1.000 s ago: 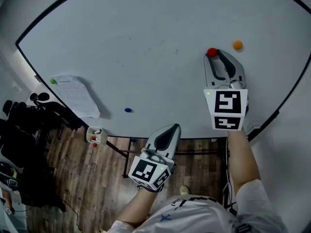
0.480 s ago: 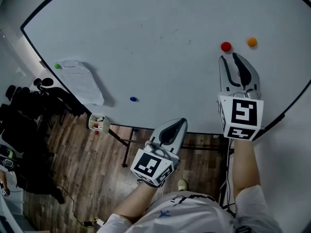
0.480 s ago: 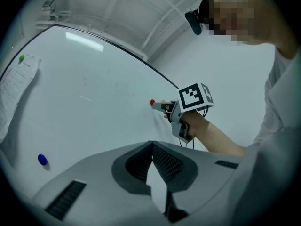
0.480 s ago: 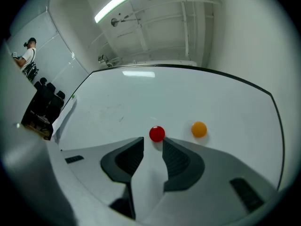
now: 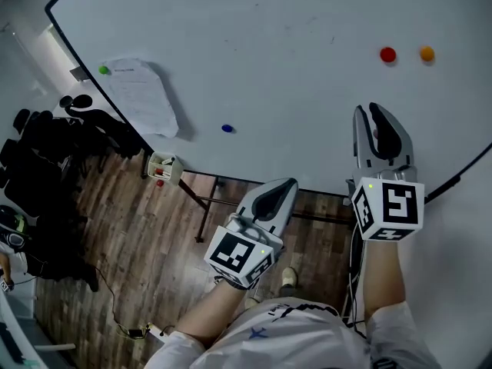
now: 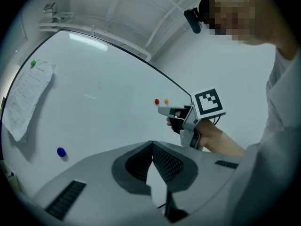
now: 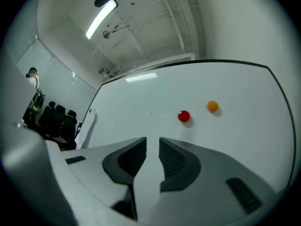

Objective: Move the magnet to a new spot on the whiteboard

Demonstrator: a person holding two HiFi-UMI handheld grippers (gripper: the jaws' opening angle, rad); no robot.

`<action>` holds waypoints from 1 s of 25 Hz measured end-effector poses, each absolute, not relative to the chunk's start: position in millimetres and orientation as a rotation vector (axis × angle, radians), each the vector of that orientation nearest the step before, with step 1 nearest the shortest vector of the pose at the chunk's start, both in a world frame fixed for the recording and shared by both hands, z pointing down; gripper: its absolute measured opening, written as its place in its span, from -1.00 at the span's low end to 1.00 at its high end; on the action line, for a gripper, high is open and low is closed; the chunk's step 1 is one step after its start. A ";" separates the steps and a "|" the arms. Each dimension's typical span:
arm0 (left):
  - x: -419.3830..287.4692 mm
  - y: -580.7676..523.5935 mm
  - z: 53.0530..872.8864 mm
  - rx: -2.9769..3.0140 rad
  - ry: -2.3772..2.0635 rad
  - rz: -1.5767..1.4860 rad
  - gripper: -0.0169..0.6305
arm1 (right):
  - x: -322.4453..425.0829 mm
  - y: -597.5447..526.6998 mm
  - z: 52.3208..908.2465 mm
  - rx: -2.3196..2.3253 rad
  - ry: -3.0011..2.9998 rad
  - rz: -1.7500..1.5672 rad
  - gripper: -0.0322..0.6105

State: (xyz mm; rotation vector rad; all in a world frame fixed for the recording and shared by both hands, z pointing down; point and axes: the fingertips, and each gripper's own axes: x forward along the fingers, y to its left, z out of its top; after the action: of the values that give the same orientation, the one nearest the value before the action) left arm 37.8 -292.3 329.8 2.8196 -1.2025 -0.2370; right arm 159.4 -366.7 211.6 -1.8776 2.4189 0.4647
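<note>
The red magnet (image 5: 388, 54) clings to the whiteboard (image 5: 269, 68) just beside an orange magnet (image 5: 427, 53), held by neither tool, since the right tool (image 5: 367, 111) is slightly spread and has just been closing on nothing and the left tool (image 5: 289, 182) is pressed together empty, so the magnet may be newly placed or awaiting pickup.

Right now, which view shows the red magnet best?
Right gripper view: the red magnet is largest and unobstructed, on the whiteboard beside the orange magnet. Head view shows it small, far up the board; left gripper view, a tiny dot.
</note>
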 end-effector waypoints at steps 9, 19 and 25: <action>7.3 -248.7 334.8 2.824 -1.163 -0.231 -0.91 | 103.4 -307.2 267.9 -1.711 2.529 0.243 -0.76; -38.8 -209.1 348.0 2.789 -1.230 -0.212 -0.91 | 35.7 -240.7 338.8 -1.609 2.667 0.071 -0.84; -53.4 -187.5 357.0 2.761 -1.240 -0.211 -0.91 | 15.2 -214.5 366.9 -1.603 2.709 -0.015 -0.86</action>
State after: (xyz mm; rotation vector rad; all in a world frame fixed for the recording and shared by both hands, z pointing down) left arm -53.4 -187.5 357.0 2.7610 -1.2397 -0.2114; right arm 15.2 -214.5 366.9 -1.6027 2.7088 -0.0146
